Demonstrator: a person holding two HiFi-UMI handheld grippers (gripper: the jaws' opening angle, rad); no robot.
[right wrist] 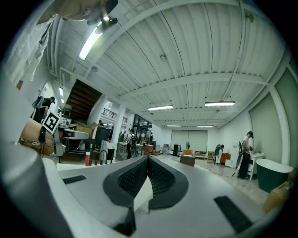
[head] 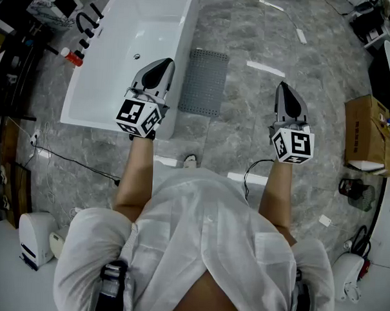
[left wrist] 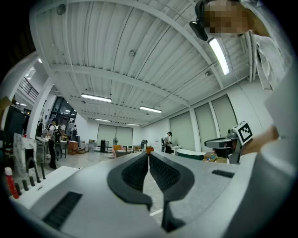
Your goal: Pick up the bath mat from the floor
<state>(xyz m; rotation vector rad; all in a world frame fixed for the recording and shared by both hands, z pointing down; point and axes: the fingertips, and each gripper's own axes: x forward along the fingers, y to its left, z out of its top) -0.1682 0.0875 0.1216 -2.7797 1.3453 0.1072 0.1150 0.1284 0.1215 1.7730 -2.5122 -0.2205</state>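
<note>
A: Grey and ribbed, flat on the marble floor (head: 248, 122): the bath mat (head: 204, 82). Placed from the head view, long edge just beside the white bathtub (head: 115, 58).

B: Touched by either tool?

A: No. Left gripper (head: 164, 65) over the bathtub's near corner in that picture, right gripper (head: 285, 90) over bare floor. Well apart from each other, mat ahead and between them.

B: Jaws?

A: Hard to judge from above. Plain in the two gripper views: both pairs pressed together tip to tip, pinching nothing.

B: Anything else there that the head view misses?

A: Plenty. Level looks across a big hall: ribbed white ceiling, strip lights, people standing far off, a dark green tub (right wrist: 272, 173). Also each gripper caught at the edge of the other's view.

B: And from above only?

A: White shirt and bare forearms at the bottom, a cardboard box (head: 367, 133) at the right, a black cable (head: 72, 160) trailing over the floor at the left. Red bottle (head: 73, 57) by the bathtub's far side, seen again in the right gripper view.
</note>
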